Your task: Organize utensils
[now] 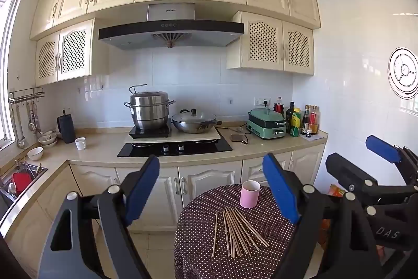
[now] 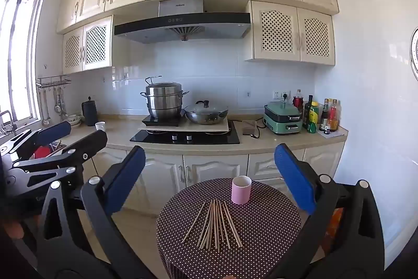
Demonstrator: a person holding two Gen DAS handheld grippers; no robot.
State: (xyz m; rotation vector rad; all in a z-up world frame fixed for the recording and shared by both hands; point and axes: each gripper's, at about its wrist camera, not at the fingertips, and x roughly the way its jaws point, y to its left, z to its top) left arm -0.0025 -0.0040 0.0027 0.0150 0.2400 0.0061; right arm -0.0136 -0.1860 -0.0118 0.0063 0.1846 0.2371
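Note:
Several wooden chopsticks (image 1: 236,232) lie fanned out on a small round table with a brown polka-dot cloth (image 1: 198,232); they also show in the right wrist view (image 2: 214,224). A pink cup (image 1: 250,194) stands upright just behind them, seen too in the right wrist view (image 2: 241,189). My left gripper (image 1: 211,190) is open and empty, held above and short of the table. My right gripper (image 2: 210,179) is open and empty, also above the table's near side. The right gripper shows at the right of the left view (image 1: 365,161); the left gripper shows at the left of the right view (image 2: 78,132).
A kitchen counter (image 1: 104,148) runs behind the table with a hob, a steel pot (image 1: 150,109), a wok (image 1: 194,122), a green electric cooker (image 1: 266,124), bottles (image 1: 303,122) and a white mug (image 1: 80,143). A sink (image 1: 18,182) lies left. Cabinets stand below.

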